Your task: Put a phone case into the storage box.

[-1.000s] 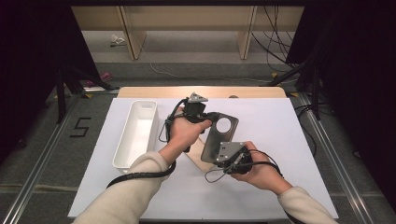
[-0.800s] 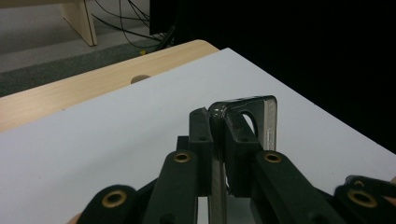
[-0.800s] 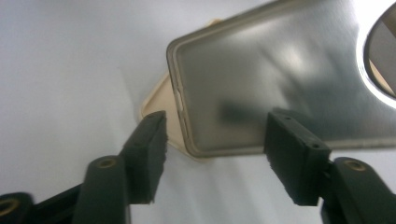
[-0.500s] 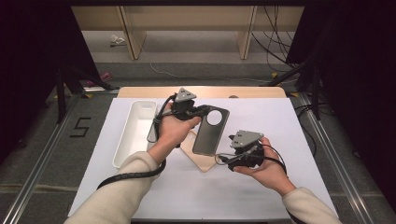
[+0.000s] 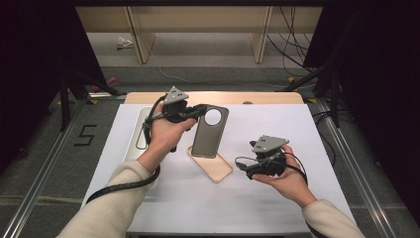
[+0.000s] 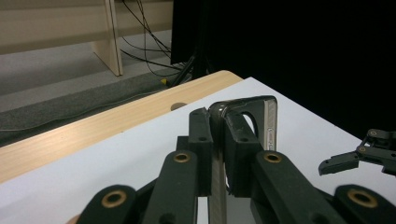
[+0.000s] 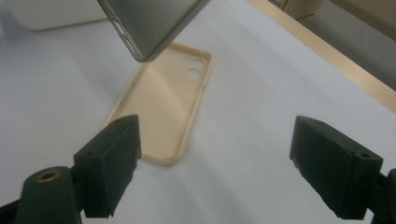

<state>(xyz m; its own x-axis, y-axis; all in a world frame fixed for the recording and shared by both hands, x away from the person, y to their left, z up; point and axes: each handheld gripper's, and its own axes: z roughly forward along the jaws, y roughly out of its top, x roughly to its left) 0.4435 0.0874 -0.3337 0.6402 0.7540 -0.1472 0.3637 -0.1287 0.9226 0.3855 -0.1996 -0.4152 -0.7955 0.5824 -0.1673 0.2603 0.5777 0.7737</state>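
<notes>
Dark grey phone case with a round camera cutout hangs off the white table, pinched by its top edge in the left gripper, clamped tight on it. Right gripper has just been opening, jaws wide, nothing between them, hovering near the beige phone case lying flat below. Looks like a handover just finished; next, carry the dark case toward the white tray, partly hidden behind the left hand
</notes>
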